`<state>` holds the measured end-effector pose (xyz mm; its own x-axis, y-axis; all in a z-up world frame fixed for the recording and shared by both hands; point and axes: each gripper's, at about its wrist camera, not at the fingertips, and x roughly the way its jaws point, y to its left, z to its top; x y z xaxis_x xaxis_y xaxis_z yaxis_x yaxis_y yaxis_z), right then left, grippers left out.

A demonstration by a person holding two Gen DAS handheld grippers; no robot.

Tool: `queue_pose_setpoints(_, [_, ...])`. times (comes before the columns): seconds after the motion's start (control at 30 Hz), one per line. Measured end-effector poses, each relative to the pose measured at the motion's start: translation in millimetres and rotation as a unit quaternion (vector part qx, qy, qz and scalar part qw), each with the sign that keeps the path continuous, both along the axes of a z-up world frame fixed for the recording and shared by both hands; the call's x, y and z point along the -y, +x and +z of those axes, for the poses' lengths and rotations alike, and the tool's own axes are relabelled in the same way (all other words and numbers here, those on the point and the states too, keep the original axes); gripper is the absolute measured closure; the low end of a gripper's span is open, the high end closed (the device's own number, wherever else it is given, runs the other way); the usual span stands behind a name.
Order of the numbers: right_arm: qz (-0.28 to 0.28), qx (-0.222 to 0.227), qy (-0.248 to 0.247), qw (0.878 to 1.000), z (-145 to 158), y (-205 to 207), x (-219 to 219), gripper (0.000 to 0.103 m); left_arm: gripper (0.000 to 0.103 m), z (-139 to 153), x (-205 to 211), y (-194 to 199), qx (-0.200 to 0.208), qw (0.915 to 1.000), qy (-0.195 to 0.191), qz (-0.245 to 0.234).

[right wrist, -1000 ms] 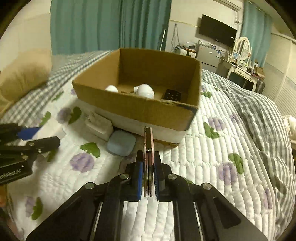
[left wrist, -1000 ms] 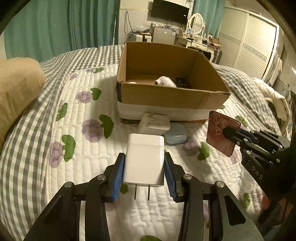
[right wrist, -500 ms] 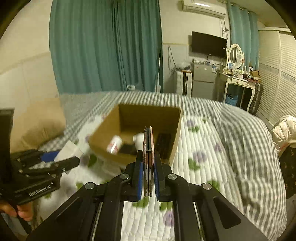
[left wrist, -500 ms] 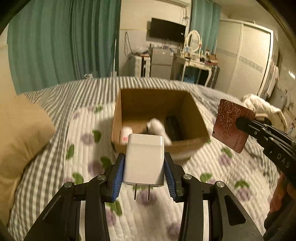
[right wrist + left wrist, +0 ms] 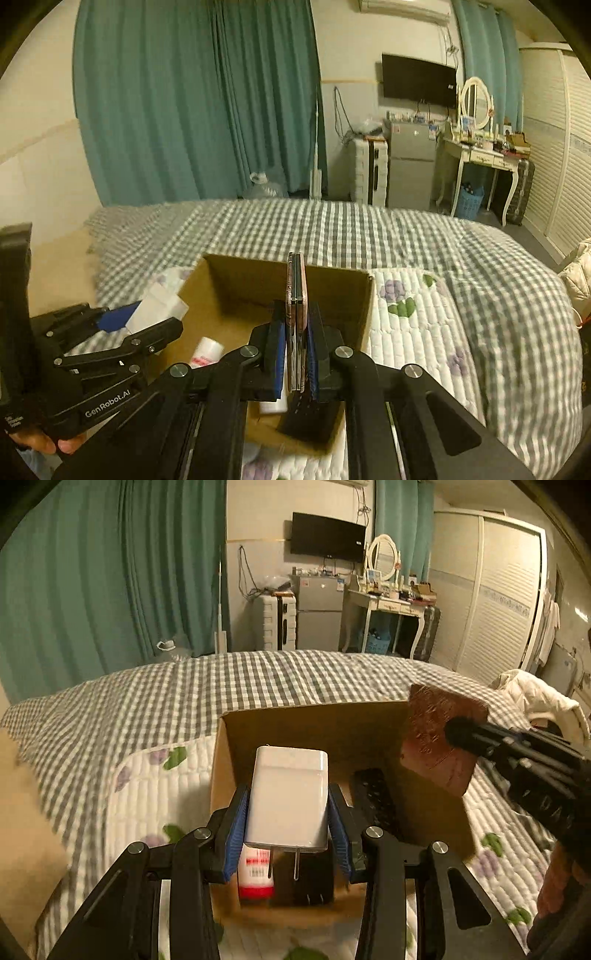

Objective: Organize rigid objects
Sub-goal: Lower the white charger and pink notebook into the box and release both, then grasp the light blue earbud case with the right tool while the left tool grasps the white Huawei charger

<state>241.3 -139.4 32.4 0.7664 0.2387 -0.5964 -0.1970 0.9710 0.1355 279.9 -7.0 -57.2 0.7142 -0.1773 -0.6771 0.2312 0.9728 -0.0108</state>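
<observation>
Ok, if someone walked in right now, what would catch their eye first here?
Probably the white charger clamped in the left gripper, hanging over the open cardboard box on the bed. Next, the reddish patterned card pinched in the right gripper above the box's right side.

left claw [image 5: 287, 821] grips white charger [image 5: 288, 799] | above cardboard box [image 5: 314, 727] | red-white item below, blurry

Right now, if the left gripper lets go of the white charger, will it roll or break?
The white charger looks blocky and flat-sided, so it should land in the cardboard box without rolling. Its hard shell seems sturdy; the exposed prongs might catch.
</observation>
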Motion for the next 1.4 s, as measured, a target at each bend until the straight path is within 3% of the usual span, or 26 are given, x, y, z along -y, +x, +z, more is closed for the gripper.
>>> queue_pose_setpoints(0.23, [-0.002, -0.044, -0.037, 0.998, -43.8, 54.7, -20.2, 0.094, 0.062, -25.5, 3.7, 36.9, -0.015, 0.9998, 0.004, -0.009])
queue_pose_setpoints(0.57, [0.005, -0.044, -0.026, 0.999, -59.3, 64.4, -24.4, 0.092, 0.058, -34.8, 4.2, 40.1, -0.021, 0.9997, -0.001, -0.011])
queue_pose_setpoints(0.6, [0.005, -0.039, -0.024, 0.999, -56.0, 62.4, -24.4, 0.078, 0.056, -33.0, 4.2, 38.5, -0.022, 0.9997, 0.000, -0.008])
queue_pose_setpoints(0.63, [0.002, -0.034, -0.023, 0.999, -50.5, 60.5, -23.2, 0.052, 0.047, -30.6, 3.5, 36.2, -0.025, 0.9997, 0.002, -0.007])
queue_pose_setpoints(0.67, [-0.001, -0.029, -0.022, 0.999, -44.5, 58.0, -20.5, 0.043, 0.037, -26.6, 2.1, 32.0, -0.026, 0.9996, 0.006, -0.004])
queue_pose_setpoints(0.8, [-0.019, -0.007, -0.028, 0.999, -11.9, 35.9, -6.6, 0.040, 0.028, -2.2, -9.2, 4.0, -0.007, 1.0000, 0.001, -0.005])
queue_pose_setpoints(0.83, [-0.026, -0.005, -0.032, 0.999, -3.6, 28.3, -2.6, 0.040, 0.021, 3.4, -11.7, -3.7, -0.006, 1.0000, 0.000, -0.004])
queue_pose_setpoints(0.9, [-0.037, -0.002, -0.038, 0.999, 11.4, 12.8, 3.6, 0.040, 0.015, 17.6, -20.6, -23.6, 0.005, 1.0000, -0.003, 0.002])
queue_pose_setpoints(1.07, [-0.057, 0.007, -0.033, 0.998, 32.1, -45.0, 9.7, 0.028, 0.004, 37.9, -43.2, -78.6, 0.029, 0.9995, 0.004, 0.012])
queue_pose_setpoints(1.23, [-0.045, 0.001, -0.026, 0.999, 19.3, -92.6, -0.3, 0.020, 0.000, 25.9, -56.3, -123.7, 0.042, 0.9983, 0.025, 0.031])
queue_pose_setpoints(1.4, [-0.032, -0.024, -0.020, 0.999, -32.0, -117.9, -15.1, 0.020, 0.000, -8.7, -60.5, -147.0, 0.029, 0.9983, 0.022, 0.044])
